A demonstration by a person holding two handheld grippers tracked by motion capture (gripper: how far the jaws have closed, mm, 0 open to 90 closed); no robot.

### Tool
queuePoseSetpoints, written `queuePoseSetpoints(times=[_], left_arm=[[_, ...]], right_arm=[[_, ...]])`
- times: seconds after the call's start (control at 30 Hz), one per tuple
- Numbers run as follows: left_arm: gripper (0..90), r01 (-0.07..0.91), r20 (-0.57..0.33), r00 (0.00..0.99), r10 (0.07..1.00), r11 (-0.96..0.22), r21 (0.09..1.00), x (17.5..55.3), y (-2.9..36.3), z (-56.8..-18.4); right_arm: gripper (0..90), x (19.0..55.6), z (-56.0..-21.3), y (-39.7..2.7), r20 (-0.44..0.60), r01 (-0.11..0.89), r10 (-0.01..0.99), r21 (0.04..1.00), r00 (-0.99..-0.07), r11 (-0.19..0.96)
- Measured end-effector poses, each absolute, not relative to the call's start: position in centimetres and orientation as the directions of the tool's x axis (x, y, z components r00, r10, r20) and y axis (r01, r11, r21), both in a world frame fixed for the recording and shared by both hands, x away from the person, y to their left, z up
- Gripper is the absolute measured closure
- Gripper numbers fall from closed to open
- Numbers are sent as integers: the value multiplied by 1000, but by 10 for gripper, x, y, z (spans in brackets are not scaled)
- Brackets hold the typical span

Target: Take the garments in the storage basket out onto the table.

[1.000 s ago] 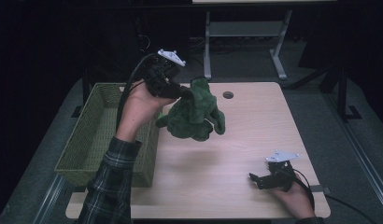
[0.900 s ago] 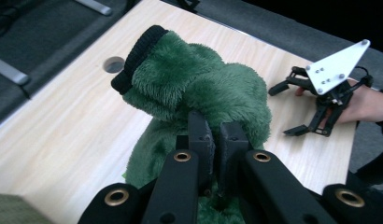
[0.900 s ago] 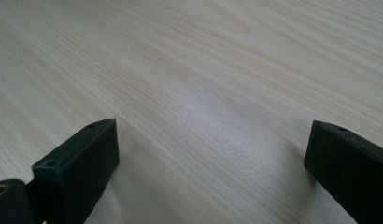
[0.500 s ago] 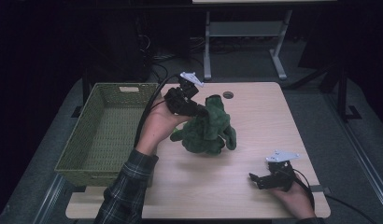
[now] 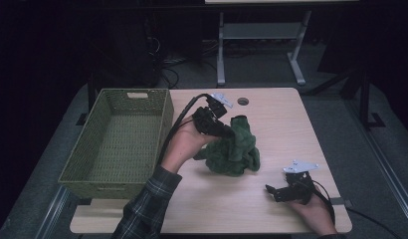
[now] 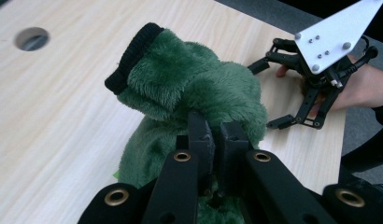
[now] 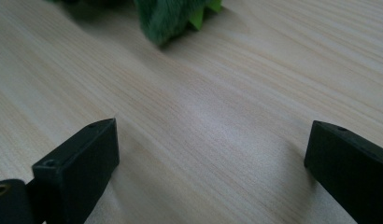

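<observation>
Green plush toy [image 5: 234,149] sits mid-table, right of the woven basket [image 5: 117,144], which holds nothing; the left gripper [image 5: 223,130] pinches its fur, while the right gripper [image 5: 271,191], near right, rests with jaws spread

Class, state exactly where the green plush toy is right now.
In the high view, the green plush toy sits mid-table, right of the woven basket, pinched by the left hand-held gripper; the right hand-held gripper rests apart near the table's front right.
</observation>
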State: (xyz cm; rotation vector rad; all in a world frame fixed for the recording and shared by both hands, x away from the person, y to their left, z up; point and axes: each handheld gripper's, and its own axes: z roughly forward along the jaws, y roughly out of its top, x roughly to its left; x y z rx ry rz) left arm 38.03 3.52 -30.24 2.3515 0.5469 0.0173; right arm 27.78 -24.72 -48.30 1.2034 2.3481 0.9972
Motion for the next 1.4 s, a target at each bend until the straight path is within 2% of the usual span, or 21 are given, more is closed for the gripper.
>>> queuePoseSetpoints(times=[0.37,0.73,1.23,1.33,1.4], left_arm=[[859,421,-199,902,382,-681,599,384,10,-348],[854,456,-217,887,408,-697,553,400,2,-397],[847,469,-239,883,405,-724,506,408,-7,-441],[805,466,-241,884,400,-721,512,410,-4,-438],[685,461,-234,887,399,-723,514,410,-3,-436]], right_arm=[[26,278,-483,-247,32,582,804,707,-594,402],[26,278,-483,-247,33,583,804,707,-594,401],[26,277,-483,-247,33,581,801,707,-597,404],[26,277,-483,-247,34,581,801,707,-598,404],[26,277,-483,-247,34,581,801,707,-597,403]])
